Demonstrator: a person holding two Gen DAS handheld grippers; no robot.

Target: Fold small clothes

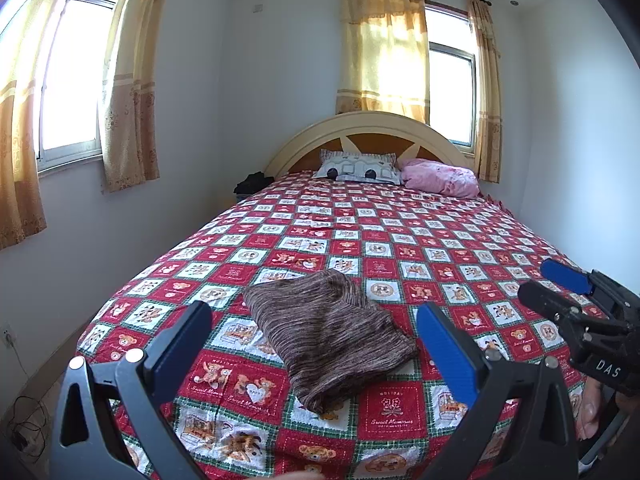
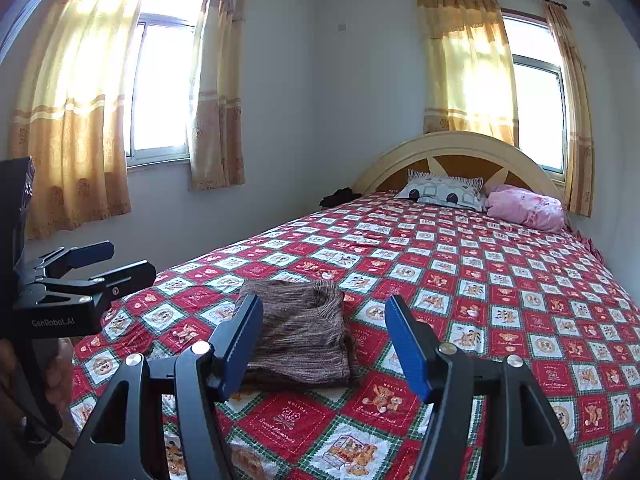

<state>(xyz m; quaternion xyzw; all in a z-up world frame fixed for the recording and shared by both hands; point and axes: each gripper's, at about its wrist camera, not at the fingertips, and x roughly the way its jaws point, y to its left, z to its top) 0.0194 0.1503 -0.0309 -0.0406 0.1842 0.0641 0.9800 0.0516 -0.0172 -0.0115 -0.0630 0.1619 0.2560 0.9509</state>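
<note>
A bedroom with white walls and two sunlit windows hung with yellow-orange curtains (image 2: pixel 72 120). A large bed (image 1: pixel 460 240) fills most of the room, covered by a red, white and green checked bedspread (image 2: pixel 500 288) printed with teddy bears. At its far end stands an arched cream and brown headboard (image 1: pixel 368 132). Against it lie a white patterned pillow (image 1: pixel 358 166) and, just beside it to the right, a pink pillow (image 1: pixel 440 178). A dark bundle (image 1: pixel 254 183) sits beside the bed's far left corner.

On the near part of the bedspread lies a brown striped knit garment (image 1: pixel 328 332), folded into a compact, roughly rectangular shape and lying flat.

The left gripper (image 1: pixel 316 344) hovers near the foot of the bed, its blue-padded jaws spread wide on either side of the garment, not touching it. The right gripper (image 2: pixel 324 336) is just to its right, its jaws also spread wide, holding nothing, with the garment just beyond them.
</note>
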